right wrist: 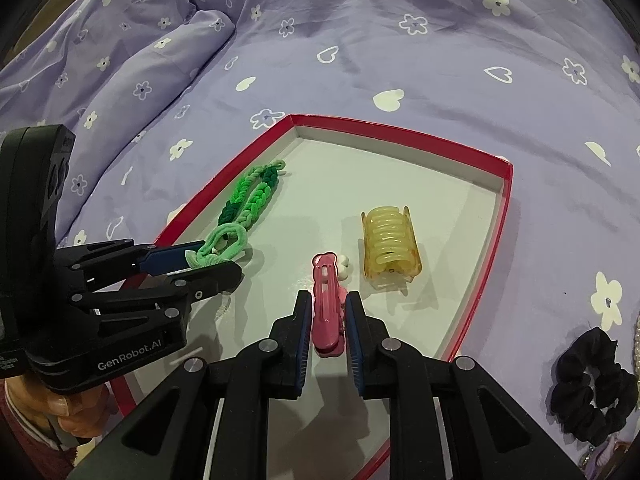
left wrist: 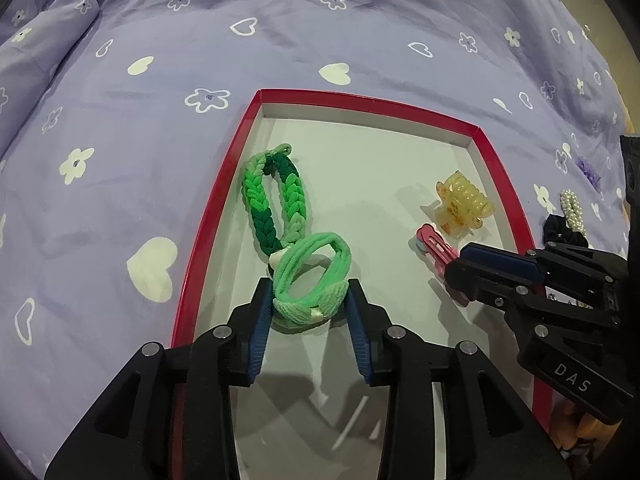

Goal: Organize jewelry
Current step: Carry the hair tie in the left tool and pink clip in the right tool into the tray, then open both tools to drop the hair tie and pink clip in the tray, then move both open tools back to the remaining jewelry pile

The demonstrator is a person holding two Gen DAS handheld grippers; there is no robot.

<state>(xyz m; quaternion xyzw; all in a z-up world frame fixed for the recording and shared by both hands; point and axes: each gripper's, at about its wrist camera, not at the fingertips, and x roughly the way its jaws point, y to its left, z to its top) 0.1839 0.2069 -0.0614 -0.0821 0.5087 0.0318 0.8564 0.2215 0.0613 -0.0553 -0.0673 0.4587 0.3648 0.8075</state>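
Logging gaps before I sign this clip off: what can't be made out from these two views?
- Pearl clip, left wrist view: its lower end is hidden behind the right gripper.
- Black scrunchie, right wrist view: the items below it are cut off by the lens edge, too dark to identify.
- Pink clip, right wrist view: whether the pads press it is unclear.

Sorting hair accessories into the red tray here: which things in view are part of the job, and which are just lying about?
Part of the job:
- red tray
- light green hair tie
- braided green hair tie
- pink hair clip
- yellow claw clip
- black scrunchie, still outside on the bed
- pearl clip, also outside

Just lying about:
- purple floral bedsheet
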